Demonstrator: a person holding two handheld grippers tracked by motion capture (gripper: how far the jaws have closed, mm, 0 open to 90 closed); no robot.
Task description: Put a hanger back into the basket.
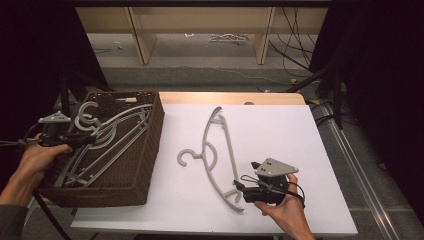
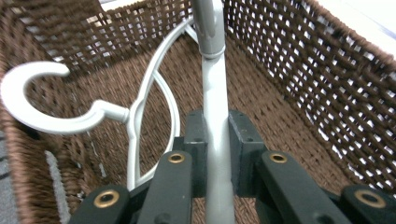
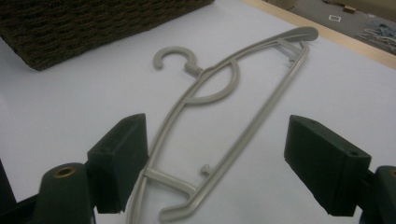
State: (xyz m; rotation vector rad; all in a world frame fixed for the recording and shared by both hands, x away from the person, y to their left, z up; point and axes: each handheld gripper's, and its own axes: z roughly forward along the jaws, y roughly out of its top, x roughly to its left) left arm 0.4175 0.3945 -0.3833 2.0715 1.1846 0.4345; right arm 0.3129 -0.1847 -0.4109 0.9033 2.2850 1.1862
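Observation:
My left gripper [image 1: 89, 139] reaches over the left side of a brown wicker basket [image 1: 157, 122], shut on the bar of a grey plastic hanger [image 2: 212, 70]. In the left gripper view the pads [image 2: 240, 140] clamp that bar from both sides. A paler hanger [image 2: 135, 116] with its hook to the left lies below, and several hangers [image 1: 117, 132] rest in the basket. Another grey hanger [image 1: 220, 150] lies flat on the white table top. My right gripper [image 1: 236, 189] stands open at its near end. In the right gripper view that end [image 3: 187, 186] lies between the wide-apart jaws, untouched.
The basket's woven walls [image 2: 327, 84] enclose the left gripper closely. The white table top [image 1: 285, 135] has bare room to the right of the loose hanger. Beyond the table's wooden far edge [image 1: 230, 97] are floor, shelf legs and cables.

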